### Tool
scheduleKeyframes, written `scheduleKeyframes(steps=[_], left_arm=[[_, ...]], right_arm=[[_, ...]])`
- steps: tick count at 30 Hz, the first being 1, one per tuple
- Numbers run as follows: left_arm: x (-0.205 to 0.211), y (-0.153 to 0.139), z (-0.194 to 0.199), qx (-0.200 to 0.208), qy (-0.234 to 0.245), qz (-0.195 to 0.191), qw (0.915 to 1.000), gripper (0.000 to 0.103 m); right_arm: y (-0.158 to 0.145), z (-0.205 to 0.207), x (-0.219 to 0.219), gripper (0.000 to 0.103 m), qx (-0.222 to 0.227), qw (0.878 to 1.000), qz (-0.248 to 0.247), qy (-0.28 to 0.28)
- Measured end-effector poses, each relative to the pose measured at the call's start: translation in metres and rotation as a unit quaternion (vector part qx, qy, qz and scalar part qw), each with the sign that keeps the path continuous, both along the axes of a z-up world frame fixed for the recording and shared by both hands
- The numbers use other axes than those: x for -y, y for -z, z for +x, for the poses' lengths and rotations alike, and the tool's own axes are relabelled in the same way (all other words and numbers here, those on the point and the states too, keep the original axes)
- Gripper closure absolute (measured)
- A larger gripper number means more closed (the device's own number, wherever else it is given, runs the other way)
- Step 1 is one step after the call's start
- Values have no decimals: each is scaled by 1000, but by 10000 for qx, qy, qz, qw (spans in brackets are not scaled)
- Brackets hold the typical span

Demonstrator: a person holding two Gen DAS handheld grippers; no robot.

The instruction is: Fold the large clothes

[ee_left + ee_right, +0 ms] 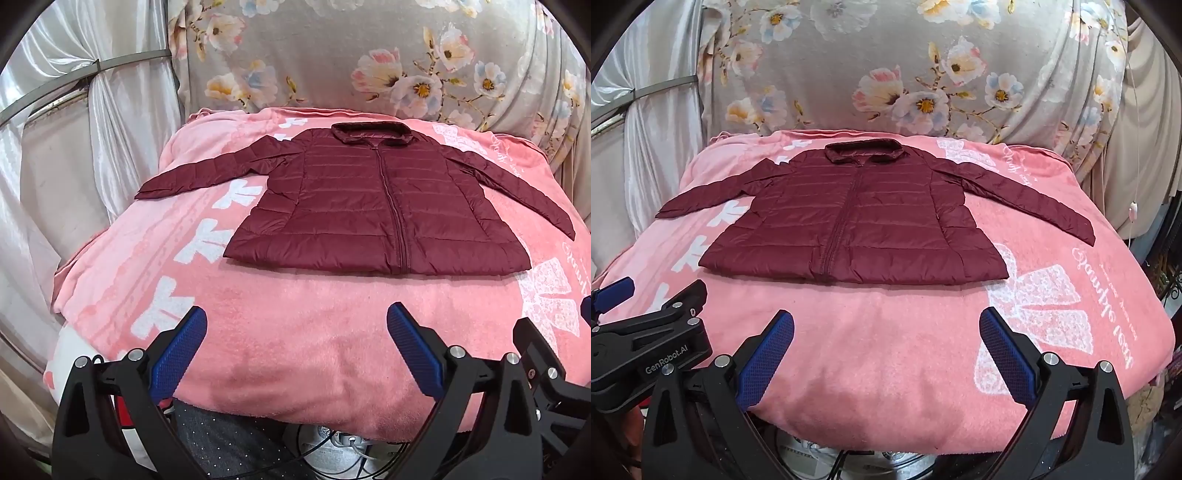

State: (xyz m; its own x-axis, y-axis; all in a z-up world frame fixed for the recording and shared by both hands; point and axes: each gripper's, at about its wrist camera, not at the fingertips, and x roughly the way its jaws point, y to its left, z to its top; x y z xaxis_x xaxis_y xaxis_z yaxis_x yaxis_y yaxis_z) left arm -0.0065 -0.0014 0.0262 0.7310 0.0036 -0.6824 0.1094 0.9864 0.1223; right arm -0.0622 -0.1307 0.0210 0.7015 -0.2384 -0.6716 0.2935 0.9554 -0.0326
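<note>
Jacket [373, 206] flat, beyond both parted jaws.

Quick count: one maroon puffer jacket [373, 206] with two sleeves spread out, lying on one pink blanket [295, 350]. One floral sheet [369, 55] hangs behind it, plus one white curtain [110, 110]. Two grippers show, left gripper [297, 345] and right gripper [886, 345], each with two blue-padded fingers [177, 354].

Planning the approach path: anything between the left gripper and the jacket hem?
Only bare pink blanket lies between the open left gripper and the maroon jacket hem, seen in the left wrist view.
</note>
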Motion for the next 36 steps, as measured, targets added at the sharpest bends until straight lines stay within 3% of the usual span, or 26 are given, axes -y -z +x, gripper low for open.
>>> scheduleKeyframes(steps=[36], left_arm=[[-8,6,-5,65,13,-61,10000,8]], right_arm=[[-4,-1,-3,5,52,10000,-26,-40]])
